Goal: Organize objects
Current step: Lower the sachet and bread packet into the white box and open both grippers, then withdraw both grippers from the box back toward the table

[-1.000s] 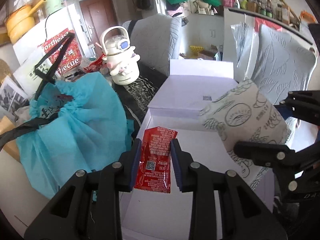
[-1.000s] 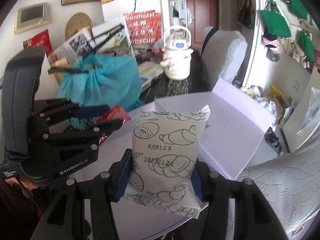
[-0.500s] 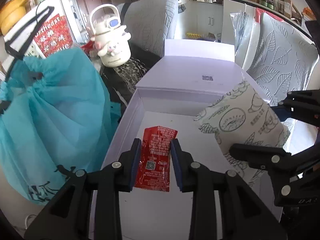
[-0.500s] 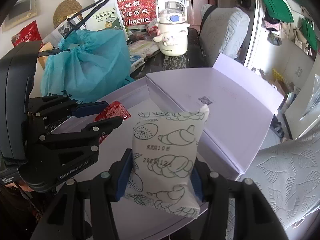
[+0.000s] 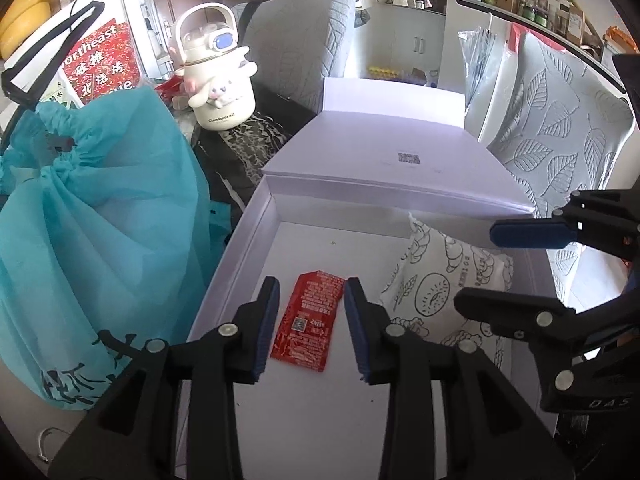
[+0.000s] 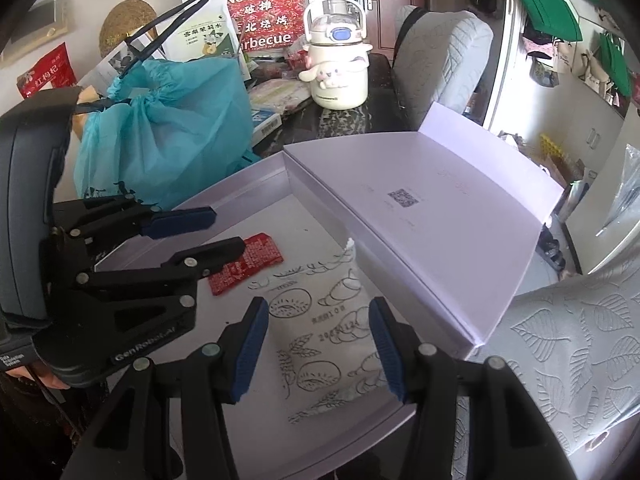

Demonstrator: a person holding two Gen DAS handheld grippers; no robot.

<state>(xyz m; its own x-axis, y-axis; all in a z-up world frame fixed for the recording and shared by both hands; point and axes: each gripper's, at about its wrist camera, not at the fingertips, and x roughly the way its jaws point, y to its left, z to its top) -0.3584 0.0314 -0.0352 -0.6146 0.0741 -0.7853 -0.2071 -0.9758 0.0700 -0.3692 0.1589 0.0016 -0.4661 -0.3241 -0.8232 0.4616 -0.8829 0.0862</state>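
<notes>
You are at the release step: your left gripper [image 5: 308, 312] and right gripper [image 6: 316, 338] both stand wide. The red Heinz sachet [image 5: 309, 320] and the printed snack pouch [image 6: 332, 332] lie side by side in the white box [image 5: 240, 236]. Next, lift both clear.

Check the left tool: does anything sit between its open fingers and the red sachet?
Nothing visible does. The red sachet lies flat on the box floor, directly between the left tool fingers, untouched.
</notes>
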